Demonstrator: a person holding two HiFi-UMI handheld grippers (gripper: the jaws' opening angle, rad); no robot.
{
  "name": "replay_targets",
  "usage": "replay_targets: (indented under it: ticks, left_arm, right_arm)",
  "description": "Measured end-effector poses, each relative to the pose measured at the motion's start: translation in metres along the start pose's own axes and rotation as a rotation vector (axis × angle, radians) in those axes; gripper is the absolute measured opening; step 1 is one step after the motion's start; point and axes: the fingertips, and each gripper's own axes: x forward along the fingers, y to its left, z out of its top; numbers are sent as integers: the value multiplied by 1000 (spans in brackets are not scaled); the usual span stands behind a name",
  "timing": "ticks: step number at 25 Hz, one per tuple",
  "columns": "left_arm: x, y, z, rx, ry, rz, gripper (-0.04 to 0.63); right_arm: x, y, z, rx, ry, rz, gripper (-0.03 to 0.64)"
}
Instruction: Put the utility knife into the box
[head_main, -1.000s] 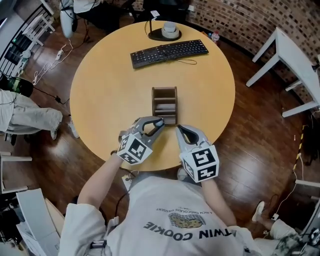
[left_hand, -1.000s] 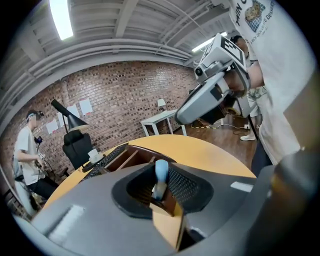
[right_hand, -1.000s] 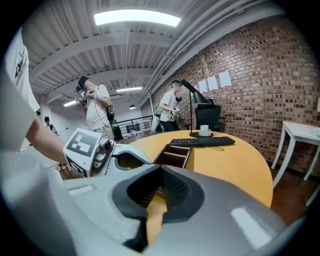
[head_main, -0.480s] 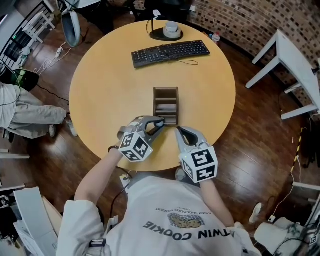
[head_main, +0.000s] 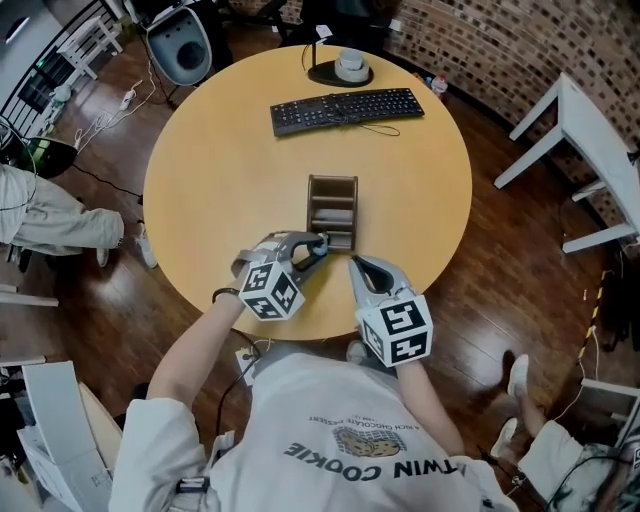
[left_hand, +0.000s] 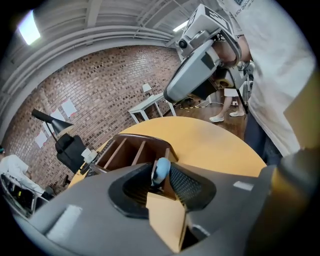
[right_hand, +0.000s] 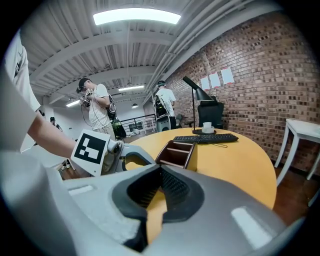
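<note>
Light-blue utility knife (left_hand: 161, 171) sits loose between the jaws of the left gripper (head_main: 318, 243), which have just been opening, at the near end of the brown wooden divided box (head_main: 331, 179); the right gripper (head_main: 355, 264), closed on nothing, rests beside that box.

We note the left gripper (head_main: 320, 243) at lower centre, its jaws just opened wide, with the knife (left_hand: 160, 171) loose between them. The right gripper (head_main: 354, 264) sits beside it, jaws together, empty. Both point up-frame and downward.
</note>
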Motion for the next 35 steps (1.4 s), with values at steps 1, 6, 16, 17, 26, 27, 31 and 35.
replay_targets:
  ticks: [1,6,16,17,26,27,31,35]
  left_arm:
    - [-1,-1,1,-2,5,9,121]
    - [-9,0,14,-29,11,57,121]
    - [-45,-15,75,-172,-31,212,109]
    - [-49,-17,82,-201,-45,228,97]
    - [-86,-41,143,-370,-129,381,41]
    - [-88,-45,148,-387,-142,385,34]
    - [-98,-61,153,-466,-172,399,15]
    - [-108,-76,147,-535,-169,424,11]
  right_arm:
    - [-1,0,-1,-1,-1,6,2]
    - [-11,2,-1,-7,-10,40,2]
    - [-44,9,-5,-39,-34,125,2]
    - [-49,9,-5,-44,-38,132,3]
    - [-90,17,5,-70,-87,194,2]
    - [-94,18,5,-71,-91,196,2]
    - [-105,30,1,-84,-89,215,3]
    - [-110,43,-7,-95,-76,234,2]
